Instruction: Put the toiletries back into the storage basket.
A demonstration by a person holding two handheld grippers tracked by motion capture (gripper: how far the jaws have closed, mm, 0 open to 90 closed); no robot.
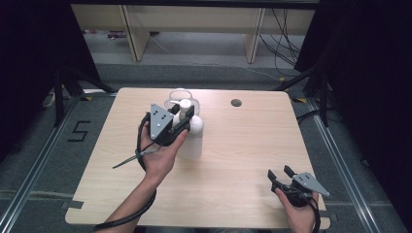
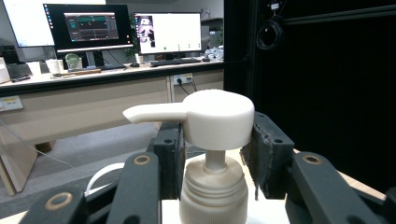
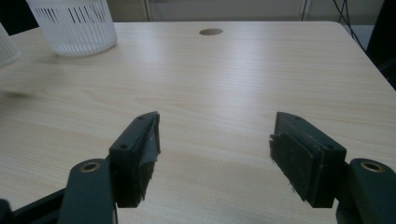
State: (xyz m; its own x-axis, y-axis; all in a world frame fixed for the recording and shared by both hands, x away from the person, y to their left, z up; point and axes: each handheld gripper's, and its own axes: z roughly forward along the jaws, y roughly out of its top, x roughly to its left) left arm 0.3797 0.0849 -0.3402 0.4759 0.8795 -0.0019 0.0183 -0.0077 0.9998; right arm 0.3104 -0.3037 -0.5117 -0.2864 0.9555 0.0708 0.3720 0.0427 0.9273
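Note:
A white pump bottle [image 1: 192, 141] stands upright on the wooden table [image 1: 243, 145], left of centre. My left gripper [image 1: 183, 119] reaches it from the near left and is shut on its pump head [image 1: 185, 104]. In the left gripper view the black pads [image 2: 170, 149] press both sides of the round pump head [image 2: 219, 119], whose spout points left, above the ribbed collar [image 2: 214, 196]. My right gripper [image 1: 280, 172] rests low near the table's front right corner, open. Nothing lies between its pads [image 3: 140, 149], and bare wood shows in the gap.
A white slotted basket [image 1: 180, 97] stands just behind the bottle, seen far left in the right gripper view as the basket [image 3: 74, 28]. A round cable hole [image 1: 236, 103] sits at the back of the table. Desk legs and cables lie on the floor beyond.

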